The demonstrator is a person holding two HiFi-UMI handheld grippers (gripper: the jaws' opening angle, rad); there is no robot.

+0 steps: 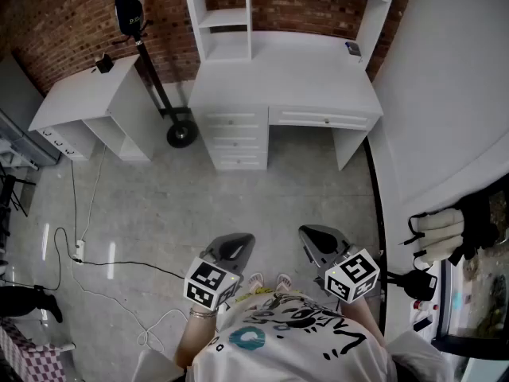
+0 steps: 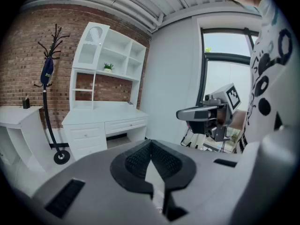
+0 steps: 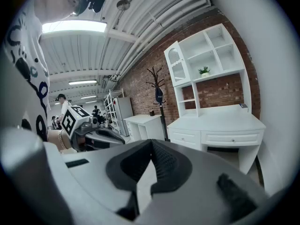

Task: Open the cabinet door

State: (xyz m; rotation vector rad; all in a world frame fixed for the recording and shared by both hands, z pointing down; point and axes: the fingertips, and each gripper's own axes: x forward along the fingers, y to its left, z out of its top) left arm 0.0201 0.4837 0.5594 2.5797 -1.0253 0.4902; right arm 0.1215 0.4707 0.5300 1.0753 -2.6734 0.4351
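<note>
Facing a white desk (image 1: 286,78), left gripper (image 2: 151,143) and right gripper (image 3: 151,142) have fingers shut, empty; plant (image 2: 108,66) occupies one shelf (image 2: 125,75).

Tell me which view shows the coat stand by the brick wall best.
The left gripper view: the coat stand shows whole, from its branches down to its round base. The right gripper view shows the coat stand smaller, with its base out of sight. The head view sees it foreshortened from above.

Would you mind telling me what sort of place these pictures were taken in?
Probably a loft-style studio furnished like a home office: a red brick wall, a white desk with a shelved hutch, and exposed white ceiling pipes.
</note>
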